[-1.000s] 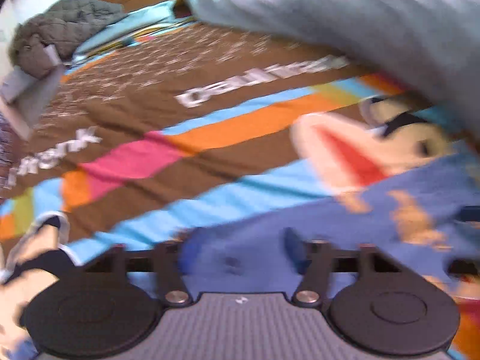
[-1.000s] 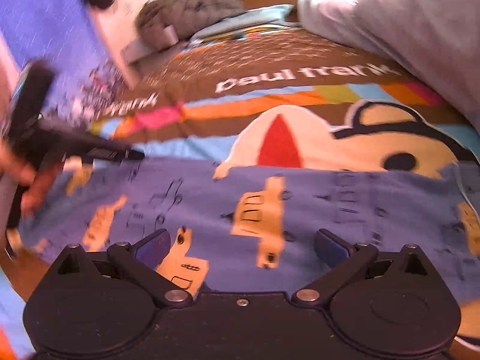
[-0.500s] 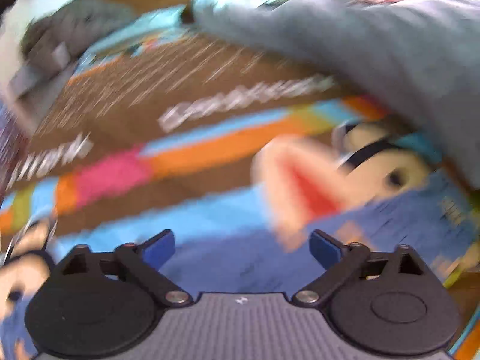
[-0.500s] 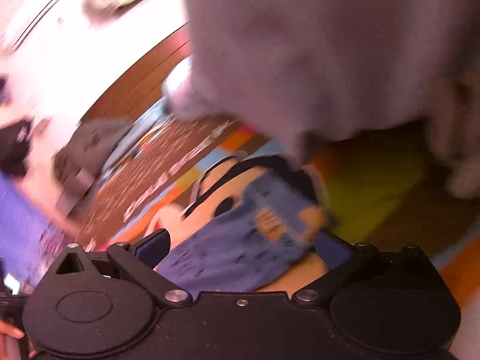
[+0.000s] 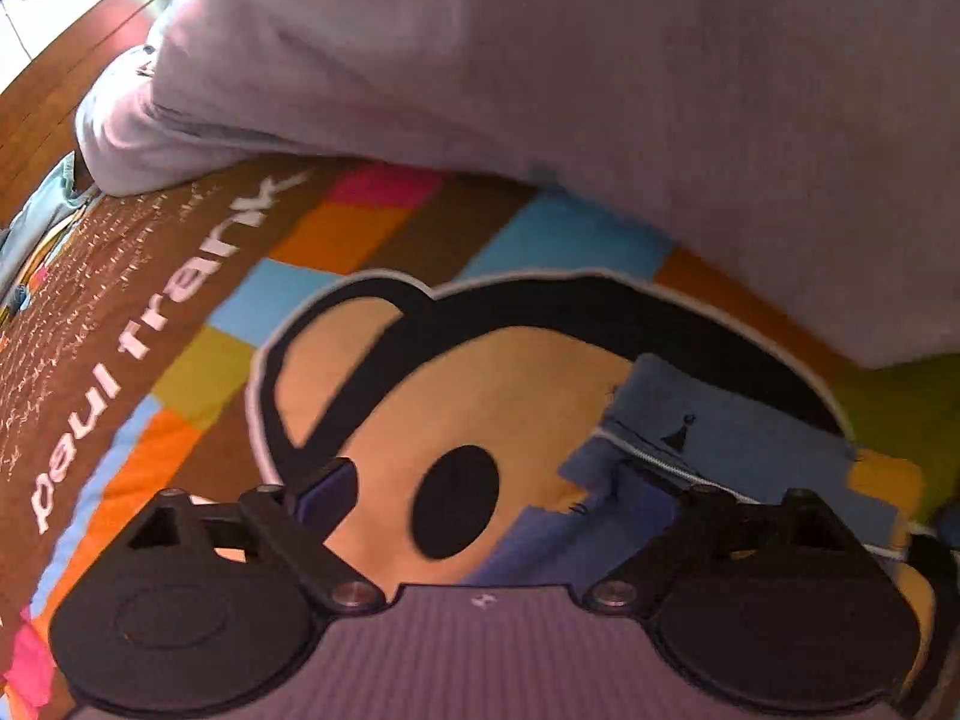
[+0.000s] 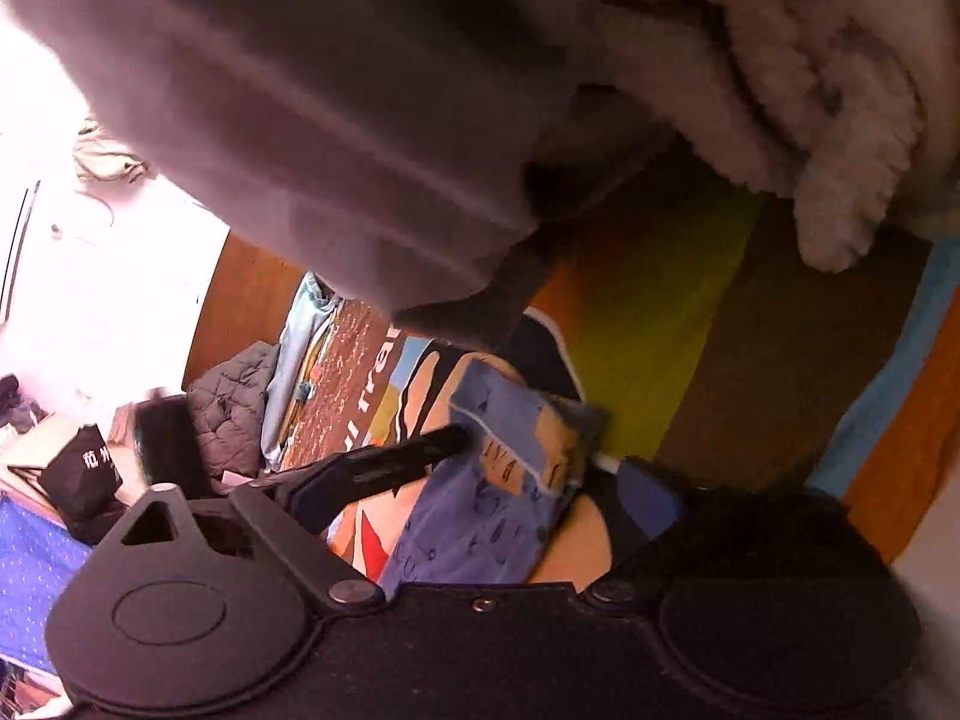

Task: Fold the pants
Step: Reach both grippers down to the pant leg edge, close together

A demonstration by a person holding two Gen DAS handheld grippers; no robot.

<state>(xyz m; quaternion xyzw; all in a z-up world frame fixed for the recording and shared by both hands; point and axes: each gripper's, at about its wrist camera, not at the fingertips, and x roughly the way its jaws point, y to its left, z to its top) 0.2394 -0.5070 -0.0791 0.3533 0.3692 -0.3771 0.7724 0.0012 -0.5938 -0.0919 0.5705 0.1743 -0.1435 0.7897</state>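
Lying bunched on the cartoon bedspread, the blue patterned pants sit below a grey blanket. Left gripper has just spread fully wide and holds nothing. Right gripper has just begun narrowing, pants between its jaws, not yet pinched.

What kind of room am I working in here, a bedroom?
Most likely a bedroom. The blue printed pants lie on a cartoon monkey bedspread, with a bulky grey blanket heaped at its far side. A quilted jacket and wooden floor show beyond the bed's edge.
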